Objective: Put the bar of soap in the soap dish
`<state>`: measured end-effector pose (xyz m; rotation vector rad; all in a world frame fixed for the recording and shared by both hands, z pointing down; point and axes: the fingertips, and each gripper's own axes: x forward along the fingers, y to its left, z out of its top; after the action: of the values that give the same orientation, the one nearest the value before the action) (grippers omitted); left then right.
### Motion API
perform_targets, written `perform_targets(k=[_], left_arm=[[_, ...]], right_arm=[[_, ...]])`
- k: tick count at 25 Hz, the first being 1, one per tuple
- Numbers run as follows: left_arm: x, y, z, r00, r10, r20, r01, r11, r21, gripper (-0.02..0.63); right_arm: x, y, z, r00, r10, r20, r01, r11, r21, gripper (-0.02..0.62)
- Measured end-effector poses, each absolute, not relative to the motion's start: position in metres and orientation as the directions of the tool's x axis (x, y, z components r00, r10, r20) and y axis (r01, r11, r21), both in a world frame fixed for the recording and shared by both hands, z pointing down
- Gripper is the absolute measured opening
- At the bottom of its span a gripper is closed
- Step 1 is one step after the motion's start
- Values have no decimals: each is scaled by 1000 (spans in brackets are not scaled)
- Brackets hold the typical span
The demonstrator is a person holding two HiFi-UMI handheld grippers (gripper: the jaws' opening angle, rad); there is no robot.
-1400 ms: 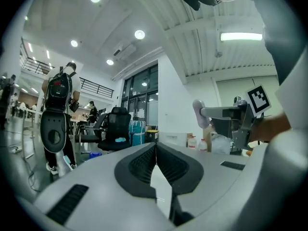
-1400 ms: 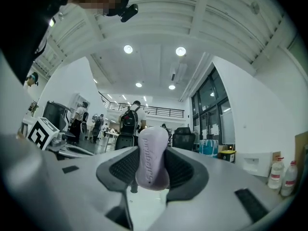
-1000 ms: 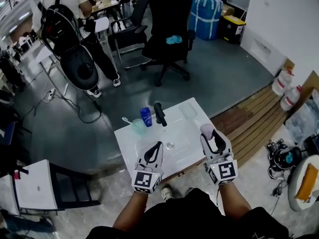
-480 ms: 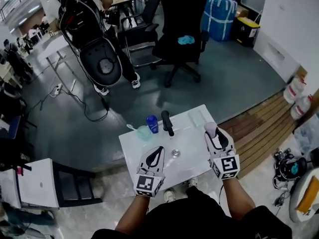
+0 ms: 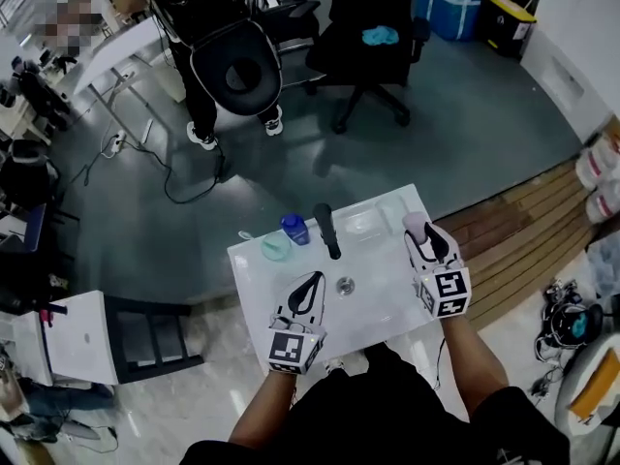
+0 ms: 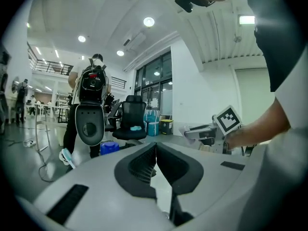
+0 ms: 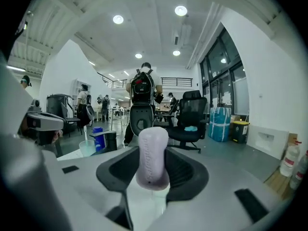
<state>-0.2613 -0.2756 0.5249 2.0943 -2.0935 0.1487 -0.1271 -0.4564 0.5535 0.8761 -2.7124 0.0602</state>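
With right tongs (image 5: 423, 240) clamping pale lilac oval soap bar (image 7: 153, 153) and left tongs (image 5: 308, 290) closed empty, best shift toward 9 o'clock, then lower level into translucent rectangular soap dish (image 5: 360, 223).

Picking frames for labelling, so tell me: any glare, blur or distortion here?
Head view: sharp; reflections on the floor, sink top bright white. Left gripper view: strong fisheye, dark corners. Right gripper view: same fisheye; bar of soap in focus, ceiling lights glare.

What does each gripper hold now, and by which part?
The right gripper holds the bar of soap, jaws pressing on the two sides of its lower half; its upper end sticks out. The left gripper is shut and empty.
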Motion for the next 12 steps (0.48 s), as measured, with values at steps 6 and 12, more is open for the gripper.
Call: perform_targets(k=[6,12], left_arm=[[-263,-291,554,-21,-966,258,-996,42,80,21],[-267,-293,579,-64,-947,314,-992,96,87,21]], right_arm=[[-143,-492,603,-762,-517,391,-566,824,-14,181],[-159,-524,654,-717,-490,496,-588,807,-52,181]])
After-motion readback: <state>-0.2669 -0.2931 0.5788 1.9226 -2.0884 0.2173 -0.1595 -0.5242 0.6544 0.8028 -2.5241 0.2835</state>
